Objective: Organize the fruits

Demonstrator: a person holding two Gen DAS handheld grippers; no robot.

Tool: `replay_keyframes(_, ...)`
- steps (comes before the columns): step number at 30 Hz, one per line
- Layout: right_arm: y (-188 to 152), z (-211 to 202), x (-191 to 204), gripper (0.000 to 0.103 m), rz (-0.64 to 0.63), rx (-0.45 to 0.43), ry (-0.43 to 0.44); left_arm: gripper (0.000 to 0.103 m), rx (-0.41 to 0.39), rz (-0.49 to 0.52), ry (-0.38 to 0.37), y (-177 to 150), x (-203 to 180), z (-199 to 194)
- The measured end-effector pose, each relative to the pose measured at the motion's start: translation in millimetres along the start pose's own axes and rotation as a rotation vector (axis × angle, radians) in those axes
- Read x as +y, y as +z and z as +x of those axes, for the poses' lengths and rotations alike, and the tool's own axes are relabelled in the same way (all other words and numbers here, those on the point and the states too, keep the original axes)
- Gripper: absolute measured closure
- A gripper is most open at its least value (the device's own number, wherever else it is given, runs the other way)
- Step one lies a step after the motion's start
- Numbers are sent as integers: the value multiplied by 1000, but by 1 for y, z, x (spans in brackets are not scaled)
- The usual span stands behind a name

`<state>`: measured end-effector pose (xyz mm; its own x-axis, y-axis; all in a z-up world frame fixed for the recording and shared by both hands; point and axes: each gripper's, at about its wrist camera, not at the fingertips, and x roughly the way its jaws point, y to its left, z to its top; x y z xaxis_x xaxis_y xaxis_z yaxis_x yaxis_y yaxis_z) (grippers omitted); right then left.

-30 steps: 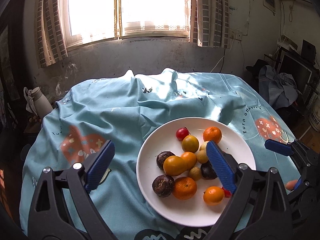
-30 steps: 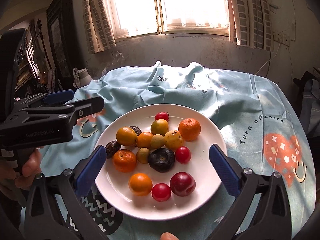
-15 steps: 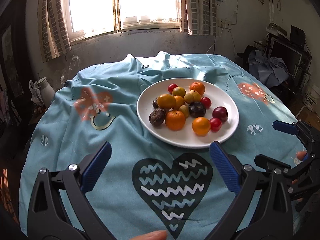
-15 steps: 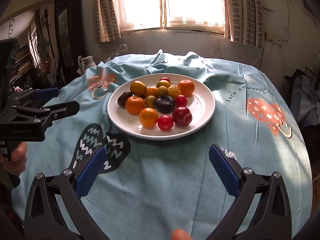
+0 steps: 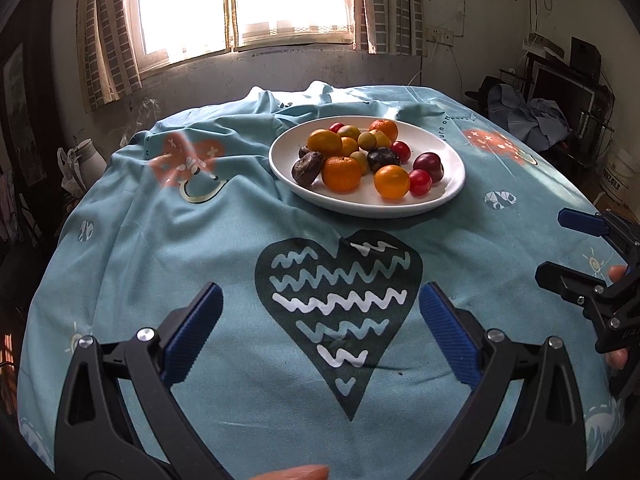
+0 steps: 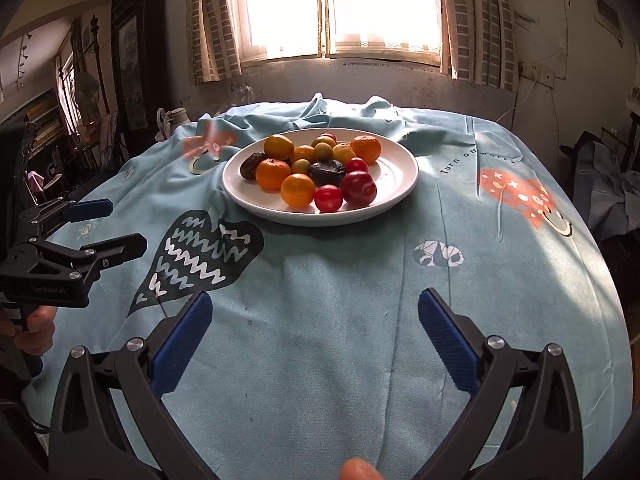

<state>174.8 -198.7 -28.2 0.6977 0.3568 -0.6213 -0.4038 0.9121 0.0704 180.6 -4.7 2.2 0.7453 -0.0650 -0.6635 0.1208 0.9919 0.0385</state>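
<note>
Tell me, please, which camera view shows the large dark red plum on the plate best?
The right wrist view: the plum sits at the near edge of the fruit pile, unobstructed and large. In the left wrist view the plum lies on the pile's far right, smaller, partly behind a cherry tomato.

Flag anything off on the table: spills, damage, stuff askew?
No spill or damage shows. All the fruit sits on the white plate, none loose on the tablecloth. The cloth is bunched into folds at the far edge by the window. Two dark, wrinkled fruits look shrivelled beside the smooth ones. Both grippers are open and empty.
</note>
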Motion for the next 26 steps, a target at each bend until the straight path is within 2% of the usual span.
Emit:
replay_keyframes(8,-3,7,6,1,-27,31,-5,3,4,-8,-5,-2,1,-1)
replay_keyframes(11,-3,7,5,1,-23,28,-8,2,11,-20,-29,-2,3,0)
replay_keyframes(26,-3,8,3,1,-15,32,-18,2,-7,-21,7,-3,4,-1)
